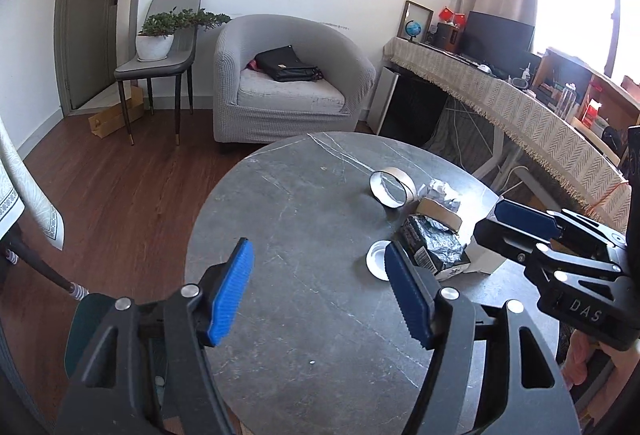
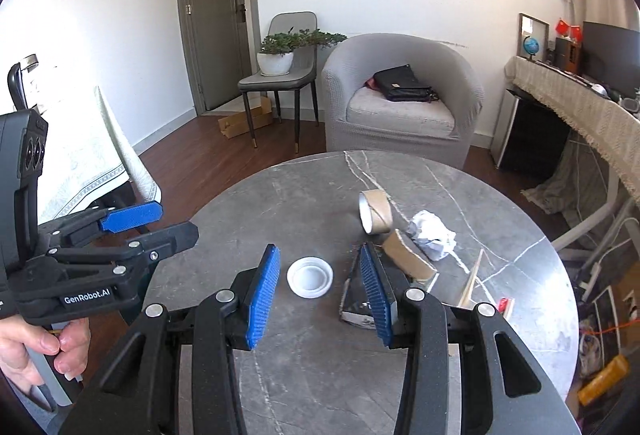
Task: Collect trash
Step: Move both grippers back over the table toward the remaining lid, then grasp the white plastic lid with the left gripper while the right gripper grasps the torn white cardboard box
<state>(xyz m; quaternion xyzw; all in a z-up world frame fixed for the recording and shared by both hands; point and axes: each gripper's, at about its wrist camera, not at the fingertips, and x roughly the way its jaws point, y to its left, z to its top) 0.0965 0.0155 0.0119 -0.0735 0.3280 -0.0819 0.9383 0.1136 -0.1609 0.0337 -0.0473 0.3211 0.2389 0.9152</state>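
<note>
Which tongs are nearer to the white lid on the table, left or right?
Right. The right tongs are open around the white lid, just short of it. The left tongs hover open beside it, farther left.

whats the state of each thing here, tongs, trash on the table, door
left tongs: open, holding nothing, above the table
right tongs: open, holding nothing, white lid seen between the pads
white lid: flat on the table
tape roll: empty core, standing on edge
cardboard tube: lying on its side
paper ball: crumpled
black wrapper: crumpled, resting on the white box
door: looks ajar
</note>
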